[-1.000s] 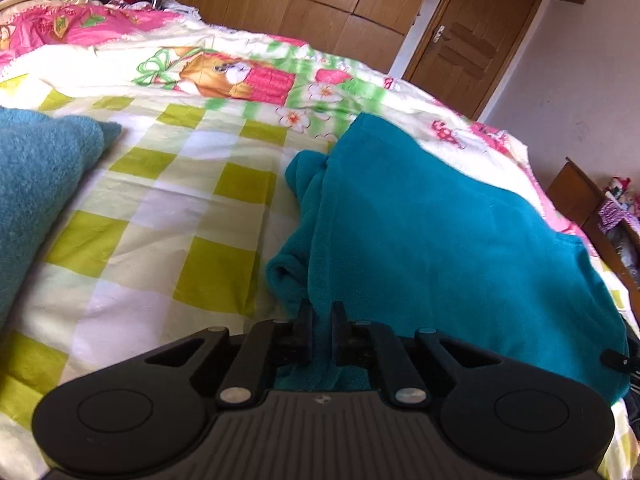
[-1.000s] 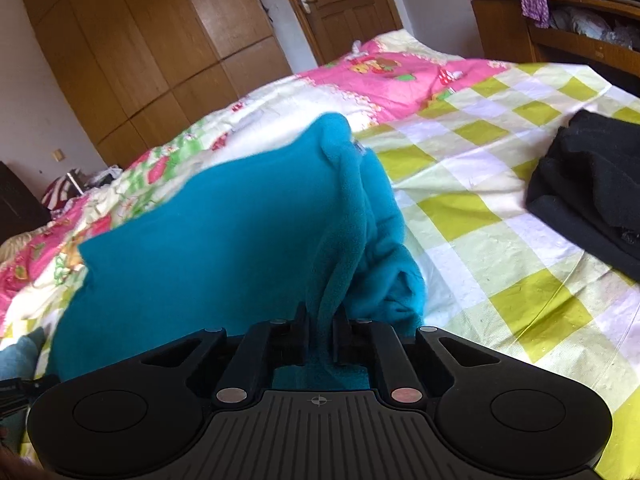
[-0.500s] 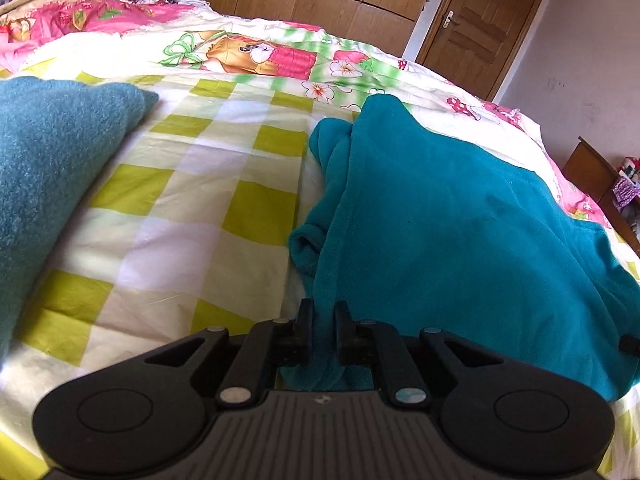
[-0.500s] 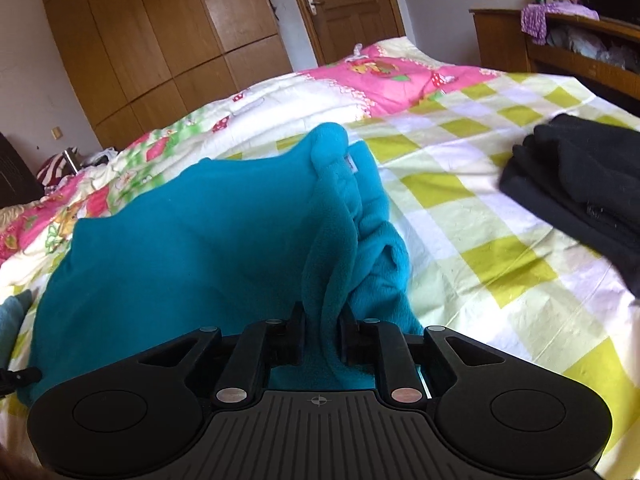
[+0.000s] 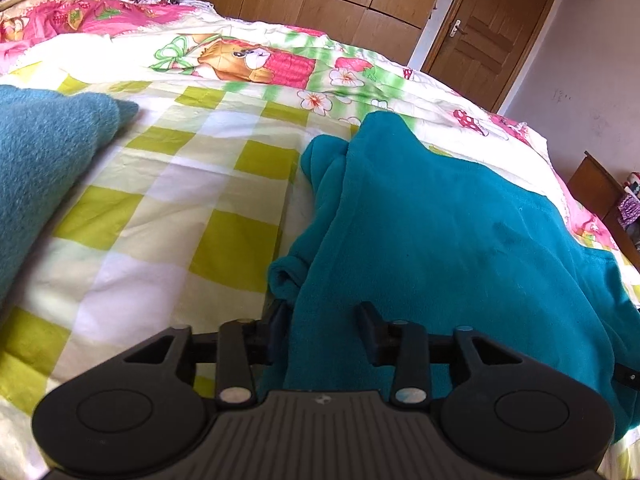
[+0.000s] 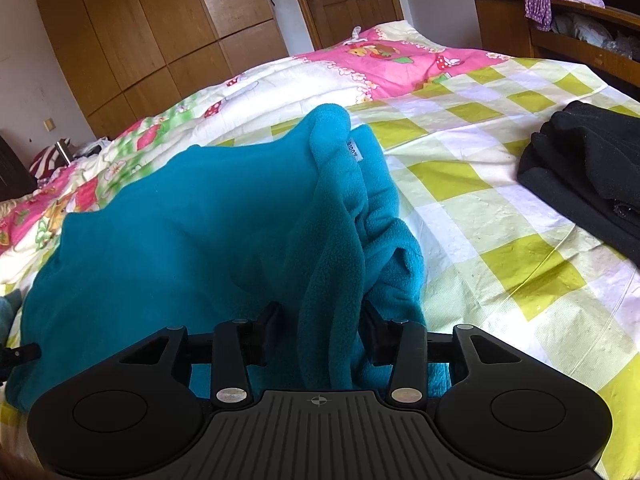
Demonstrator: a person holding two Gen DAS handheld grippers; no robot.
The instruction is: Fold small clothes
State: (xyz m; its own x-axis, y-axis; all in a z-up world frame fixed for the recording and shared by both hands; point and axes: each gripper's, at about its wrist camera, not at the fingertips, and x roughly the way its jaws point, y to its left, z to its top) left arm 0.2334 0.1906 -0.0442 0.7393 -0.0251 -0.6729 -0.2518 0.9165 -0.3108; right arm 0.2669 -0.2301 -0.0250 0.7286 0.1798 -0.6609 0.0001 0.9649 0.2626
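A teal fleece garment lies folded over on the checked bedspread. In the left wrist view my left gripper stands open, its fingers spread on either side of the garment's near left edge, cloth still lying between them. In the right wrist view the same teal garment shows a white label near its far bunched edge. My right gripper is open too, with a fold of fleece standing loose between the fingers.
A darker blue-green knitted cloth lies at the left. A black garment lies at the right on the bedspread. Wooden wardrobes and a door stand behind; a wooden shelf unit at far right.
Both grippers were shut on the teal garment's edge; now both have opened and the cloth rests loose between the fingers. The garment has settled on the bed.
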